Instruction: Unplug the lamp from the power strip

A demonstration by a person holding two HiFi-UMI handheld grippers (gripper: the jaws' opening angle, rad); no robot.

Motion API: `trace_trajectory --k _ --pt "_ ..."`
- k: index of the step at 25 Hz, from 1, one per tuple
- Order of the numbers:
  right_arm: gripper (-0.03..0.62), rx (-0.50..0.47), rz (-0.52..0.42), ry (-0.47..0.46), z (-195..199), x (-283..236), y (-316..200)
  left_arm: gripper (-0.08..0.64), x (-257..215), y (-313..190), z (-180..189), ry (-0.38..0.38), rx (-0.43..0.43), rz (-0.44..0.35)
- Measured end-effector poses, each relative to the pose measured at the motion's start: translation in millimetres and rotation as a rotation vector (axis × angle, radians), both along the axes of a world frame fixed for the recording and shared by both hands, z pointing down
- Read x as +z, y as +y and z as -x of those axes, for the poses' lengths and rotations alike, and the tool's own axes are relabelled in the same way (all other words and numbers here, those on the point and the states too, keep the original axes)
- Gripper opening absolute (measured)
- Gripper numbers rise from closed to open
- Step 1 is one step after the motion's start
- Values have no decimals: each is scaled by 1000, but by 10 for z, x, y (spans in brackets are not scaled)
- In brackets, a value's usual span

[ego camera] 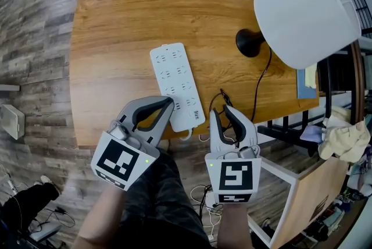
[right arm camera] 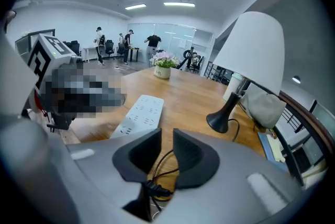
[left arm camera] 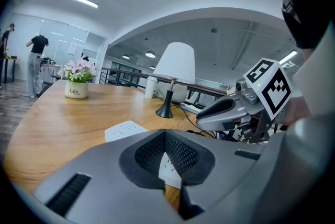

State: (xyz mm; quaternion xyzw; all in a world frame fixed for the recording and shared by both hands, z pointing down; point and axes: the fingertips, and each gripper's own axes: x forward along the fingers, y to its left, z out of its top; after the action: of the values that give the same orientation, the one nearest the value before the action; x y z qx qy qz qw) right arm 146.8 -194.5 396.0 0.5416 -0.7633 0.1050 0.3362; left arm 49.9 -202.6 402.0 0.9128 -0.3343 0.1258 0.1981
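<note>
Plug (right arm camera: 157, 188) sits out of the strip (ego camera: 177, 86), pinched in the right gripper (ego camera: 221, 109). Strip lies at ten o'clock, by the closed left gripper (ego camera: 170, 102).

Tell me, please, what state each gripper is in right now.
Left gripper: closed, at the power strip's edge.
Right gripper: closed on the lamp plug.

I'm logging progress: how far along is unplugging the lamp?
Done: no plug sits in the power strip; its sockets look empty. In hand: the right gripper pinches the lamp plug, clear of the strip, while the left gripper appears to grip the strip's near end. Left: apparently only letting go.
</note>
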Motion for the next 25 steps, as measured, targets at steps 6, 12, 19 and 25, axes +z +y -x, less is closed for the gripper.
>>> trace_trajectory --k 6,12,19,25 --pt "8 6 -72 -70 55 -122 59 -5 -84 56 27 17 -20 -16" --pt "8 -22 -110 -147 168 -277 128 -5 -235 47 89 20 -41 -52" --pt "8 -9 -194 -229 145 -591 123 -5 -502 -13 198 54 -84 -100" --pt "8 2 -232 -302 152 -840 162 -5 -740 -12 249 74 -101 -137"
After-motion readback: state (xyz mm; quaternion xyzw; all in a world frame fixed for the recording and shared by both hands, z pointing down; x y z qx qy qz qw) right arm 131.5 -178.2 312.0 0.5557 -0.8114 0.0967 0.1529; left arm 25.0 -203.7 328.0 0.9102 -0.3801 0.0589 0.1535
